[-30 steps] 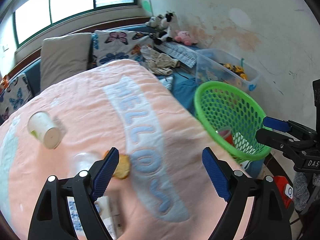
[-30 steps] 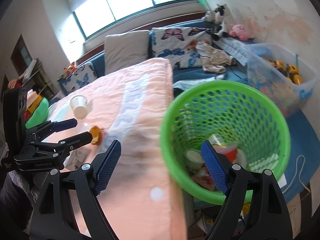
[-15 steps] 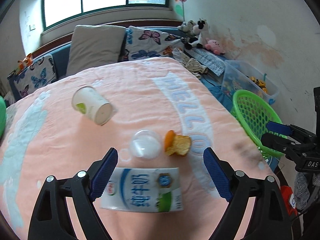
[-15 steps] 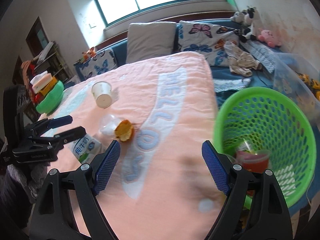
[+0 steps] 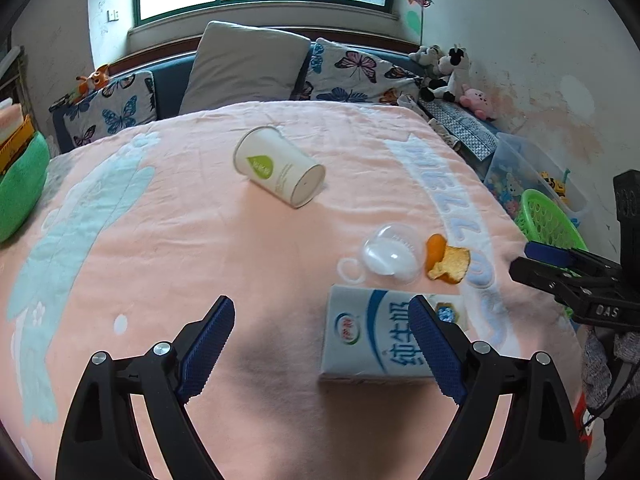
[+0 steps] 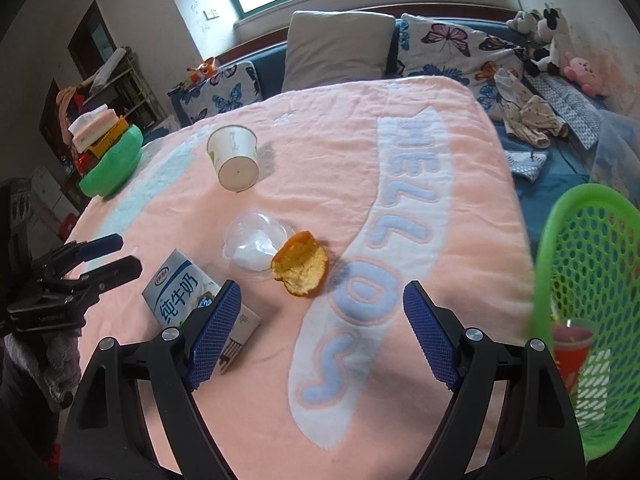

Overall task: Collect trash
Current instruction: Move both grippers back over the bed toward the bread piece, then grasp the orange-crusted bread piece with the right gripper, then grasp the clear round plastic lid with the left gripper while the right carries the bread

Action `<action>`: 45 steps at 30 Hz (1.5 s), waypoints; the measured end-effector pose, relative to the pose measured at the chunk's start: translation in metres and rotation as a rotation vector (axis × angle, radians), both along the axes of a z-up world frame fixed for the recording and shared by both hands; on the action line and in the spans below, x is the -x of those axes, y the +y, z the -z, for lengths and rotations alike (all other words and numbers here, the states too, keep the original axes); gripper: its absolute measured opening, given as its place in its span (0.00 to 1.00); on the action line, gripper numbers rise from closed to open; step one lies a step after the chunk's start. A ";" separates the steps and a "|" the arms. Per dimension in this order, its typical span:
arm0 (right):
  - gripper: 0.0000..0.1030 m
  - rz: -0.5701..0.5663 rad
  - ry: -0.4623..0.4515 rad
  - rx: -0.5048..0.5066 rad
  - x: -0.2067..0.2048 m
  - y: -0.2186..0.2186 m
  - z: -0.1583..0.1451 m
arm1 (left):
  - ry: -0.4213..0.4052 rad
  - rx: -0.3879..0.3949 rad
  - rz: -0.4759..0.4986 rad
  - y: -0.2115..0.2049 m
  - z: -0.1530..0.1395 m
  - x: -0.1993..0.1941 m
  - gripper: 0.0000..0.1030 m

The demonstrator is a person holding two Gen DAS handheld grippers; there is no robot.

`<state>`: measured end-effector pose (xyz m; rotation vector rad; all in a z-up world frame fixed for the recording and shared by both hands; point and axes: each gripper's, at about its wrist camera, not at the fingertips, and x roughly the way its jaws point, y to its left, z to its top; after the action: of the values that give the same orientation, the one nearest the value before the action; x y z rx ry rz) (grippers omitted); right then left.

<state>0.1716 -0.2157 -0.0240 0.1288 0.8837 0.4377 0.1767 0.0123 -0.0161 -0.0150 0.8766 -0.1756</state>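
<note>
On the pink blanket lie a tipped white paper cup [image 5: 279, 170] [image 6: 235, 157], a clear plastic lid [image 5: 392, 250] [image 6: 258, 246], an orange peel [image 5: 446, 260] [image 6: 301, 268] and a blue-white milk carton [image 5: 384, 336] [image 6: 182, 292]. My left gripper [image 5: 320, 348] is open and empty, hovering just left of the carton. My right gripper [image 6: 320, 332] is open and empty, just in front of the peel. A green mesh basket [image 6: 592, 280] [image 5: 548, 224] with trash inside stands beyond the bed's right edge.
Pillows [image 5: 244, 64] and plush toys [image 5: 444, 68] line the far side. A green cushion with boxes [image 6: 114, 156] sits at the left. A clear toy bin [image 5: 532, 176] stands by the wall. The blanket's edge [image 6: 516, 208] drops off on the right.
Both grippers swung left from the basket toward the bed. The left view now centres on the cup, lid, peel and carton; the right one has the peel ahead and the basket at its right edge.
</note>
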 end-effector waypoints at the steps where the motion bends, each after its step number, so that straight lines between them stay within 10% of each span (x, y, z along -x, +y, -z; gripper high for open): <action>1: 0.75 -0.007 0.007 0.002 -0.004 0.004 0.003 | 0.005 0.001 -0.005 0.003 0.002 0.000 0.83; 25: 0.40 -0.042 0.071 0.082 -0.044 0.045 0.041 | 0.012 0.030 -0.005 0.014 0.006 -0.025 0.83; 45: 0.39 0.051 0.012 0.042 -0.012 -0.020 0.011 | 0.104 -0.033 0.144 -0.068 0.035 -0.088 0.80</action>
<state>0.1836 -0.2358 -0.0350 0.1149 0.8986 0.3713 0.2649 -0.0560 -0.0514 0.0704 0.9844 -0.2974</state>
